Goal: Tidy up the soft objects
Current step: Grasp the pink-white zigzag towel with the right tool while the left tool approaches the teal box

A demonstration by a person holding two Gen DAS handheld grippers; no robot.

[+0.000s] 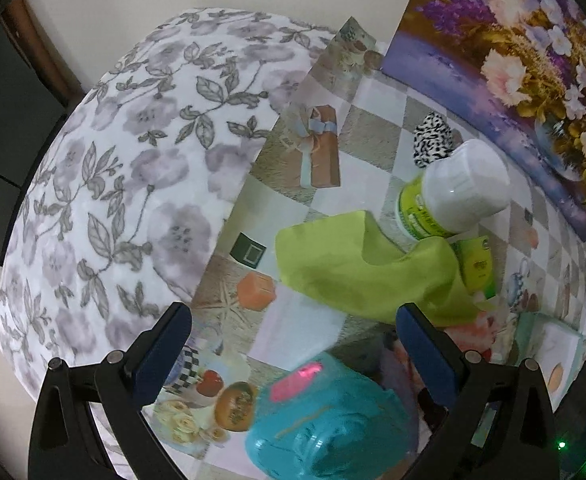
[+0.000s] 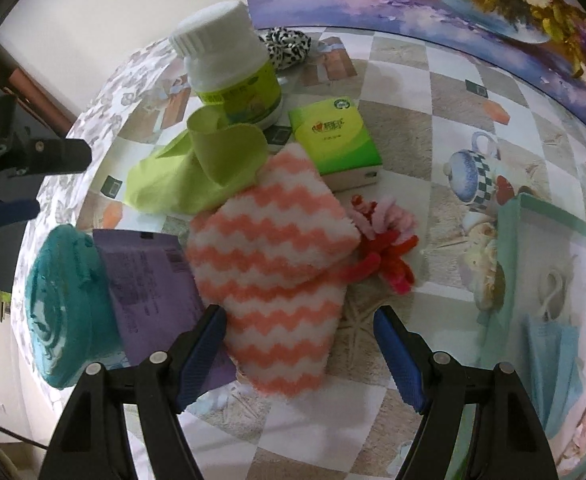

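A lime green cloth (image 1: 357, 268) lies crumpled on the patterned table, just beyond my open, empty left gripper (image 1: 293, 340); it also shows in the right wrist view (image 2: 197, 168). A pink and white zigzag fluffy cloth (image 2: 277, 260) lies folded right in front of my open, empty right gripper (image 2: 299, 344), its near end between the fingers. A red and pink chenille toy (image 2: 385, 240) lies beside it. A black and white spotted soft item (image 1: 433, 142) sits at the back by the painting.
A white-capped bottle (image 2: 229, 72), a green tissue pack (image 2: 335, 140), a teal lidded tub (image 2: 61, 312) and a purple packet (image 2: 149, 280) crowd the table. A mint box (image 2: 549, 300) holding a blue face mask stands right. A flower painting (image 1: 513, 60) leans behind.
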